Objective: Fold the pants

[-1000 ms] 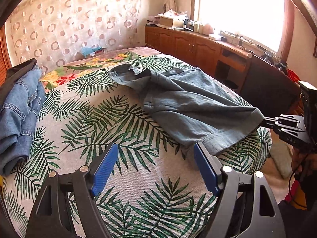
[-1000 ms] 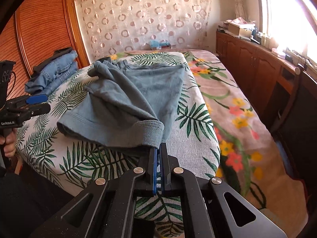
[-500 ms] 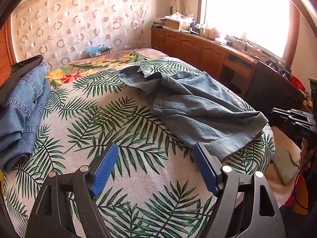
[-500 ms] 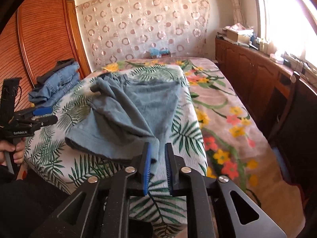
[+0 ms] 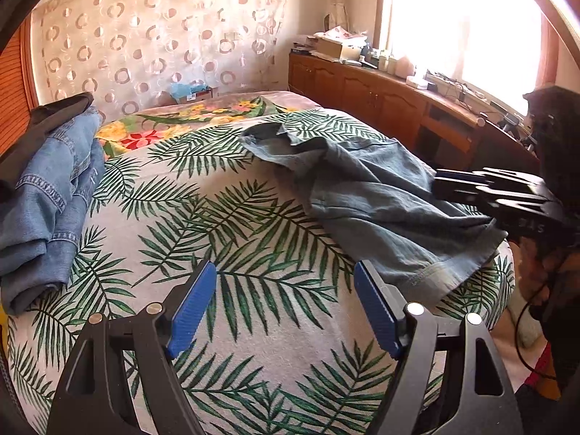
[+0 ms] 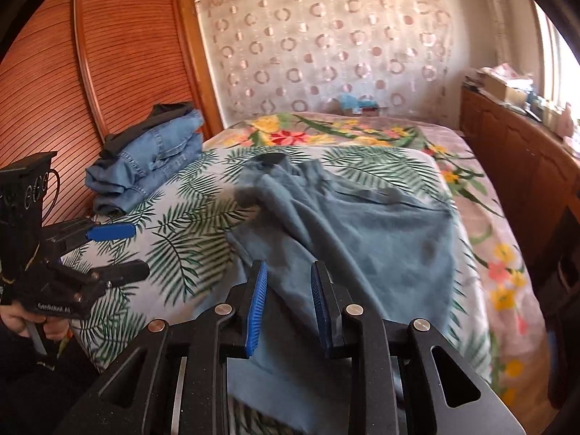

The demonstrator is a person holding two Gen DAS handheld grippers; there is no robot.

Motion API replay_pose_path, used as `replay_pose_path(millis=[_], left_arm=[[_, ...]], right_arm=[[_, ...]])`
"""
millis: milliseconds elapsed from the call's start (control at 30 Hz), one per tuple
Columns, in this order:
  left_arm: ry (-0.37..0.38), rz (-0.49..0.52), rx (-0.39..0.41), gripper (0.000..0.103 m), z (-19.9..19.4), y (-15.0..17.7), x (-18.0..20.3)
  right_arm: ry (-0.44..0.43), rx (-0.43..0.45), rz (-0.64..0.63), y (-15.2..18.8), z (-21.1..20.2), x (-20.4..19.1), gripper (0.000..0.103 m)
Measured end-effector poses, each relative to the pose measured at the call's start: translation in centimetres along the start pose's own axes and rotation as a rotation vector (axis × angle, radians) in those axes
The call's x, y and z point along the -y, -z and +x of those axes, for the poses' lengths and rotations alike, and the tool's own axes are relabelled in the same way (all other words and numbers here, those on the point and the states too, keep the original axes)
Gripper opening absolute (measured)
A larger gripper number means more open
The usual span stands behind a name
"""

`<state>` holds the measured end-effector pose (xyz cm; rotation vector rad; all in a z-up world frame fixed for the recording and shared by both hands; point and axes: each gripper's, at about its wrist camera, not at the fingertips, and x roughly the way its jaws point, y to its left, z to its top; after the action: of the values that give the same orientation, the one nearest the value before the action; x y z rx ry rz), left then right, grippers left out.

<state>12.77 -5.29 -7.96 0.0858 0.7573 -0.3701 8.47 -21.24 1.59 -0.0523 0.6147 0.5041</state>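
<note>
Pants (image 6: 366,239) under parted right gripper (image 6: 288,302) fingers, loose on bed (image 6: 188,217).

On the bed's left edge I see a stack of folded jeans (image 5: 47,195) beneath a dark garment (image 5: 54,116). A wooden sideboard (image 5: 380,98) runs beneath the window (image 5: 456,25); a blue tissue box (image 6: 357,103) sits at the far edge.

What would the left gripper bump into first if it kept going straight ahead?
Probably the palm-leaf bedspread: the left gripper tilts down over bare cover, open and empty. The grey-blue pants lie off to its right.
</note>
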Motion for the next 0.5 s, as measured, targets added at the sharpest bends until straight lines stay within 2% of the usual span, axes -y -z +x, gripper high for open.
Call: replay_pose_path(millis=[233, 500], left_arm=[[-0.014, -0.032, 0.006, 0.079, 0.2, 0.0, -1.5], [-0.019, -0.065, 0.006, 0.079, 0.2, 0.5, -2.7]], right_arm=[[-0.043, -0.086, -0.051, -2.4, 5.2, -0.7, 0.026], [-0.043, -0.159, -0.118, -4.3, 8.4, -1.3, 0.029]])
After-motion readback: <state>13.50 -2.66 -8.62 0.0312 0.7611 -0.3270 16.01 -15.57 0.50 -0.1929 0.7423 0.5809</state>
